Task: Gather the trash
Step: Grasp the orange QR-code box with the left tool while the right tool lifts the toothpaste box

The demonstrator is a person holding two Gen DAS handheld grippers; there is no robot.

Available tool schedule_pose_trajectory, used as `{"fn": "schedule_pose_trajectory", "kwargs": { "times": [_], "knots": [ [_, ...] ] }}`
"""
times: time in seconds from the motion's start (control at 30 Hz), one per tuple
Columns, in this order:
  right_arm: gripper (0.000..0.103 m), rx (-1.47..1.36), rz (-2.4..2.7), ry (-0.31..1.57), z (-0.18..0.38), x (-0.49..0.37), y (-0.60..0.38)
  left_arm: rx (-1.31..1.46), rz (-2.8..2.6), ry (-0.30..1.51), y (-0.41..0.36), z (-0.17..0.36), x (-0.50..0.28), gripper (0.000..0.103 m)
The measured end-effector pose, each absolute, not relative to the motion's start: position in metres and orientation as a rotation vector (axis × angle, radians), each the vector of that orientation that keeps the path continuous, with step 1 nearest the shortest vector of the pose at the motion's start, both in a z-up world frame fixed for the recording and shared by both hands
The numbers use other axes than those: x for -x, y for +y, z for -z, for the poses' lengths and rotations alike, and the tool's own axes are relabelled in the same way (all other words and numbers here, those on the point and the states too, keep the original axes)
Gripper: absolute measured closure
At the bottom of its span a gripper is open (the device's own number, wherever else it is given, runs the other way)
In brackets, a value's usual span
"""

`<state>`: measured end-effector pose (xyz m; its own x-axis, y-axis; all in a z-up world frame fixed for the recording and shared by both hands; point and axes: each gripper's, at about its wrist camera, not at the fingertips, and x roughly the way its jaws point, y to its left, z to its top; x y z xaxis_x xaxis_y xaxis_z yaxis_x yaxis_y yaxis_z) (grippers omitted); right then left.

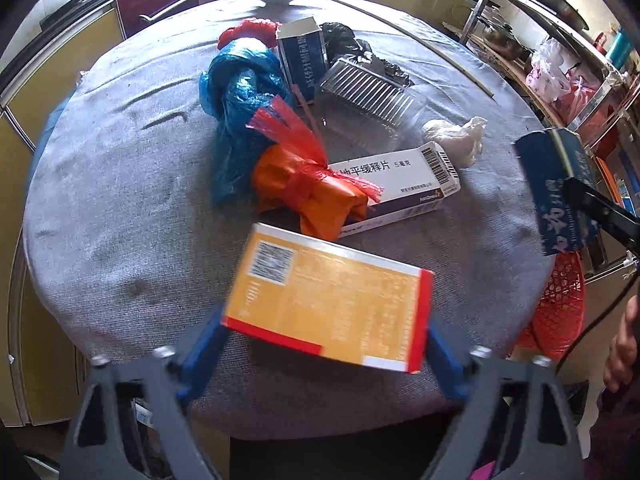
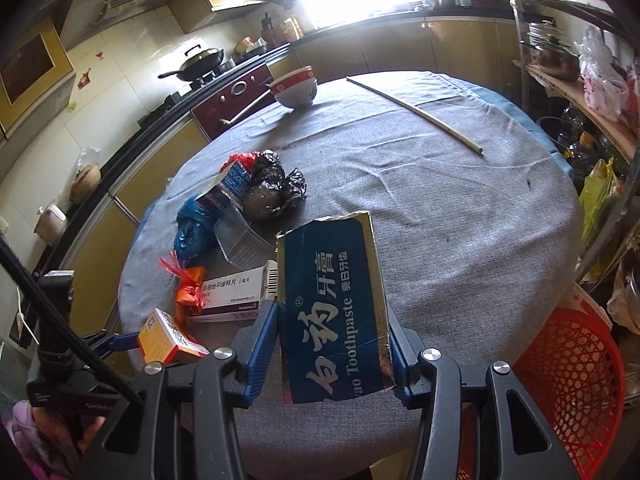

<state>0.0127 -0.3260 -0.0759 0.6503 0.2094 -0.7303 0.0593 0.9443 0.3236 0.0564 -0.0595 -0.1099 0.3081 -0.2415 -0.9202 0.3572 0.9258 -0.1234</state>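
Note:
My left gripper [image 1: 326,332] is shut on an orange and yellow carton [image 1: 332,296], its blue pads against the carton's two ends, low over the near edge of the round grey table [image 1: 120,220]. My right gripper [image 2: 332,320] is shut on a flattened blue toothpaste box [image 2: 334,304], held above the table's right side beside a red mesh basket [image 2: 568,392]. More trash lies mid-table: a blue plastic bag [image 1: 236,104], an orange bag tied with red netting [image 1: 304,188], a white medicine box [image 1: 400,184], a clear ribbed tray [image 1: 368,100], black bags [image 1: 348,44], an upright blue box [image 1: 302,60] and a white wad [image 1: 456,140].
A red-rimmed white bowl [image 2: 294,88] and a long pale stick [image 2: 416,114] lie at the table's far side. A metal shelf [image 2: 580,80] crowded with pots and bags stands close on the right. Kitchen counters and a stove with a wok [image 2: 200,62] run behind.

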Motion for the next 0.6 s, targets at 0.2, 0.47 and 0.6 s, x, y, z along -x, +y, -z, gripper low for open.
{"fn": "schedule_pose_trajectory", "kwargs": {
  "times": [0.2, 0.47, 0.6],
  "knots": [
    [0.051, -0.36, -0.049, 0.836, 0.071, 0.004, -0.343, -0.139, 0.404, 1.132, -0.063, 0.098, -0.051, 0.025],
    [0.051, -0.46, 0.08, 0.818, 0.078, 0.047, -0.403, -0.234, 0.501, 1.019, -0.096, 0.067, -0.038, 0.025],
    [0.051, -0.546, 0.18, 0.819, 0.093, 0.078, -0.443, -0.306, 0.585, 0.978, -0.13, 0.052, -0.034, 0.025]
  ]
}}
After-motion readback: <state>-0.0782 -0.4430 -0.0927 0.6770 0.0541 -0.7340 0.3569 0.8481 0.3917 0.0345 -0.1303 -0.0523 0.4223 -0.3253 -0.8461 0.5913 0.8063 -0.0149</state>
